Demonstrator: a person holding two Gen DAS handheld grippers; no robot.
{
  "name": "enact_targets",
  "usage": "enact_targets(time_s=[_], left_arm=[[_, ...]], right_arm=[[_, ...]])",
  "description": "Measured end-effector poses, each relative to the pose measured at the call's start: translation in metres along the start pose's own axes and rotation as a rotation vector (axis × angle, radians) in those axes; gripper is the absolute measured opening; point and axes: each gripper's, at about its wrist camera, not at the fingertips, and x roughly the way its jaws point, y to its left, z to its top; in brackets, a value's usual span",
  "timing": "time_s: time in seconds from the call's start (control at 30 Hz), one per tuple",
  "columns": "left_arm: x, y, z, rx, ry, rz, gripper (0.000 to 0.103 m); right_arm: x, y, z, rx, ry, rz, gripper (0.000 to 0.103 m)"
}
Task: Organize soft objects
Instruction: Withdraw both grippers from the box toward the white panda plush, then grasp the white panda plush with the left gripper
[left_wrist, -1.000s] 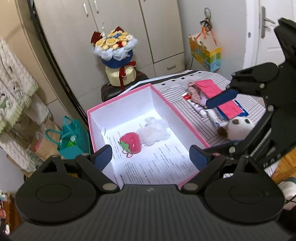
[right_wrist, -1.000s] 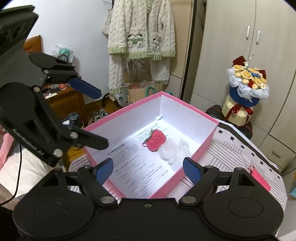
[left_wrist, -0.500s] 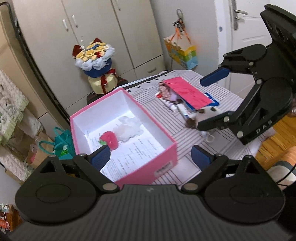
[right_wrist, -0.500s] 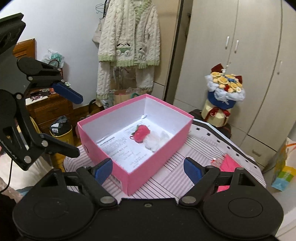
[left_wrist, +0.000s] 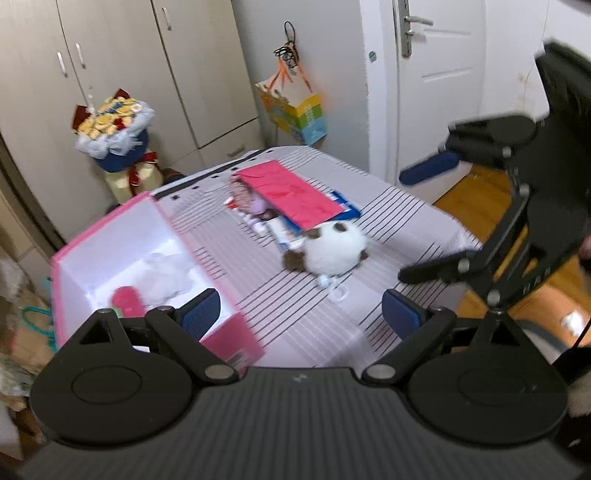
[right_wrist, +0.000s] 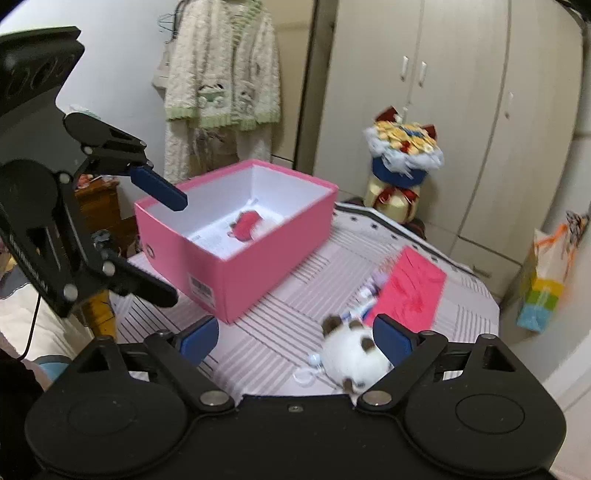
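Note:
A pink box (left_wrist: 159, 208) stands on the striped table, holding a red strawberry plush (left_wrist: 127, 301) and a white plush (left_wrist: 166, 277). A white-and-brown plush toy (left_wrist: 332, 245) lies on the cloth to its right, beside a pink pouch (left_wrist: 291, 195). My left gripper (left_wrist: 301, 314) is open and empty over the box's near corner. My right gripper (right_wrist: 295, 338) is over the table with its jaws opening and nothing pressed between them. The plush toy (right_wrist: 354, 354) lies just below its right finger. The box (right_wrist: 258, 266) sits ahead to its left.
Small tubes and a blue packet lie under the pouch. A flower bouquet (left_wrist: 110, 125) stands behind the table by the wardrobe. A gift bag (left_wrist: 295, 110) hangs on the wall near the white door (left_wrist: 436, 92). A cardigan (right_wrist: 221, 74) hangs behind the box.
Both grippers have swung from above the pink box toward the white-and-brown plush toy on the table. The right gripper's jaws stand slightly wider. The box's contents have not moved.

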Motion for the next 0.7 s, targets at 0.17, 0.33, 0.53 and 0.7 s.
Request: enact_targets(time_s=[0.17, 0.33, 0.53, 0.7], left_arm=[[0.027, -0.005, 0.003, -0.019, -0.022, -0.02, 0.095], [0.052, -0.009, 0.009, -0.03, -0.061, -0.026, 0.093], [0.078, -0.022, 0.008, -0.028, -0.133, -0.012, 0.092], [0.097, -0.025, 0.008, -0.038, -0.153, 0.011, 0.091]], right_arm=[[0.011, -0.018, -0.025, 0.071, 0.01, 0.008, 0.093], [0.035, -0.032, -0.05, 0.109, -0.025, -0.007, 0.093], [0.059, -0.035, -0.071, 0.069, -0.116, -0.085, 0.093], [0.078, -0.028, -0.077, 0.012, -0.124, -0.113, 0.093]])
